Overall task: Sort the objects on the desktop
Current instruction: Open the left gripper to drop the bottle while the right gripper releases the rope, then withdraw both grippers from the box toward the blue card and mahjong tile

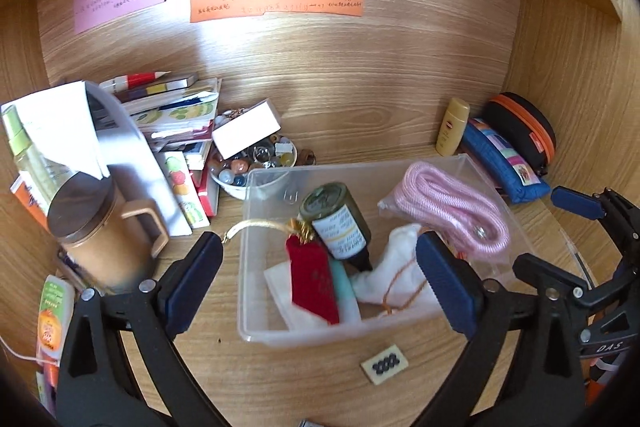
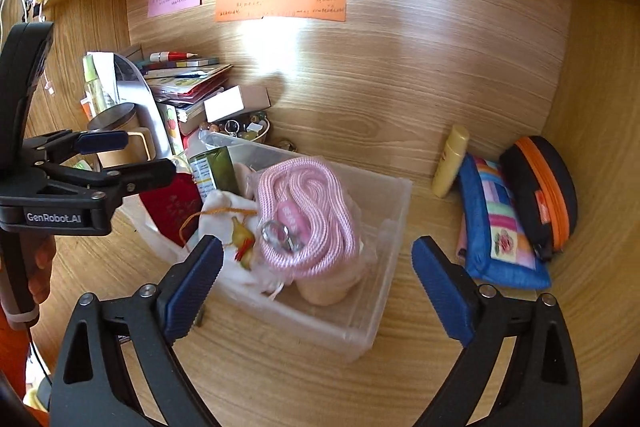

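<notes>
My left gripper (image 1: 320, 283) hangs spread and empty over the near half of the clear box (image 1: 460, 163), and my right gripper (image 2: 318, 287) is likewise released, gripping nothing, at that box's near right corner. My worry is that either wide jaw could clip the thin wall and shove or tip the box, spilling things I've sorted. In the box I count one pink cord (image 1: 448, 207), one dark bottle (image 1: 336, 219), one red tag (image 1: 312, 283) and one white pouch (image 1: 396, 267); right of the box sit one yellow tube (image 2: 450, 163) and two pouches.
</notes>
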Available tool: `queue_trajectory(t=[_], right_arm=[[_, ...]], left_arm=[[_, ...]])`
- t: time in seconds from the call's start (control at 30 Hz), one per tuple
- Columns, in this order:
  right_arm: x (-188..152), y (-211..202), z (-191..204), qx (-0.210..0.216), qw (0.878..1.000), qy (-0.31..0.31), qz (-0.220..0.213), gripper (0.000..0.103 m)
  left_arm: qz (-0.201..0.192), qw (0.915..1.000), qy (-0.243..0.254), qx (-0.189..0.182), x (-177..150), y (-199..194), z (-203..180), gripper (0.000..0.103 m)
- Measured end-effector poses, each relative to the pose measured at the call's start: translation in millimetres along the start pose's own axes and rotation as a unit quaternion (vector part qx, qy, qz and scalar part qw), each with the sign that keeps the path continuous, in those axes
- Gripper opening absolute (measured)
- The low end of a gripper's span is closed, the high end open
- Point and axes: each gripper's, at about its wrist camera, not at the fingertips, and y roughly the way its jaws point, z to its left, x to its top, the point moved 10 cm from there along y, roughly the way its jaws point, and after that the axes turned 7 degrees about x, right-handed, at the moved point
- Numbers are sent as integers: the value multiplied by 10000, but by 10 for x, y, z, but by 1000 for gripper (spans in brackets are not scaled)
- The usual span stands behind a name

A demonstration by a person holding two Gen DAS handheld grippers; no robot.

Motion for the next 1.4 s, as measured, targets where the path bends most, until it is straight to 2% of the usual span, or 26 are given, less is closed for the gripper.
queue_trajectory(t=[0.07, 0.27, 0.4, 0.47, 0.7, 0.87, 1.1, 1.3, 1.4], right_arm=[[-44, -29, 14, -47, 10000, 54, 5, 103], [-198, -41, 40, -78, 9992, 375, 124, 103], [-328, -13, 52, -49, 9976, 630, 269, 103], [-391, 13, 50, -28, 9965, 759, 359, 103], [-556, 74, 138, 315, 9928, 1036, 513, 103], [-629, 97, 242, 278, 9939, 901, 579, 103], [-696, 214, 460, 125, 9966, 451, 679, 103], [-686, 343, 683, -143, 9972, -192, 713, 103], [-669, 411, 790, -169, 9966, -406, 701, 103]], left_arm=[[15, 10000, 10, 17, -57, -44, 23, 99], [151, 9999, -63, 57, -281, -124, 120, 100], [403, 9990, -120, -122, -474, -131, 136, 100], [445, 9989, -131, -93, -555, -147, 155, 100], [690, 9975, -152, -97, -863, -126, 200, 100], [960, 9947, -213, -312, -1154, -52, 161, 100], [1246, 9915, 40, -372, -1520, -1, 99, 100], [1251, 9908, 159, -491, -1611, -47, 83, 100], [1281, 9906, 335, -359, -1650, -45, 106, 100]])
